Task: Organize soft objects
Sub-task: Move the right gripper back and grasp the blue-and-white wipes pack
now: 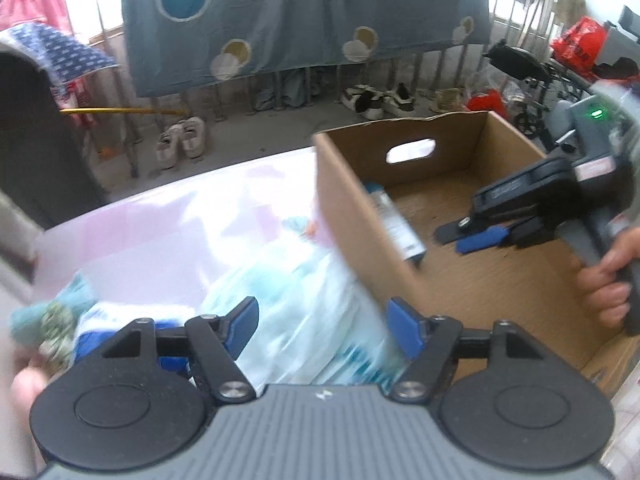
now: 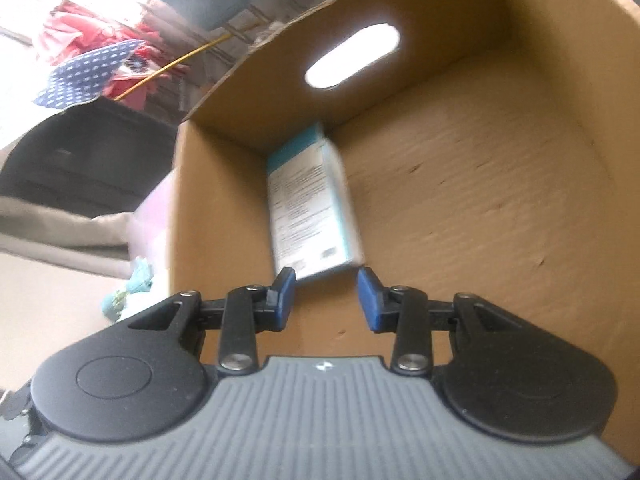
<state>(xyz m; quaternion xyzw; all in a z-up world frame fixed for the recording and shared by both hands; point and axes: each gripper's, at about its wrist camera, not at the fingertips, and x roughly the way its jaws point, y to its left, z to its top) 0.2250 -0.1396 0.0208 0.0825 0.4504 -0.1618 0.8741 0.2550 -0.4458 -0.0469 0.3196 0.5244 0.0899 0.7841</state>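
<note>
Left gripper (image 1: pixel 322 330) jaws wide, empty, over plastic-wrapped pack (image 1: pixel 320 312), ready to grab. Right gripper (image 2: pixel 326 294) jaws narrow, empty, inside cardboard box (image 2: pixel 500 184); flat packet (image 2: pixel 308 200) at 12 o'clock.

One cardboard box (image 1: pixel 400 160), one packet (image 2: pixel 312 204), two grippers.

You have one open cardboard box (image 1: pixel 404 280), brown, with an oval handle cut-out in its far wall. Inside, a white-and-teal printed packet (image 2: pixel 310 204) lies against its left wall. Outside that wall, a pale blue-and-white soft bundle (image 1: pixel 320 320) and a teal plush item (image 1: pixel 44 324) lie on the pink-covered surface (image 1: pixel 160 224).
</note>
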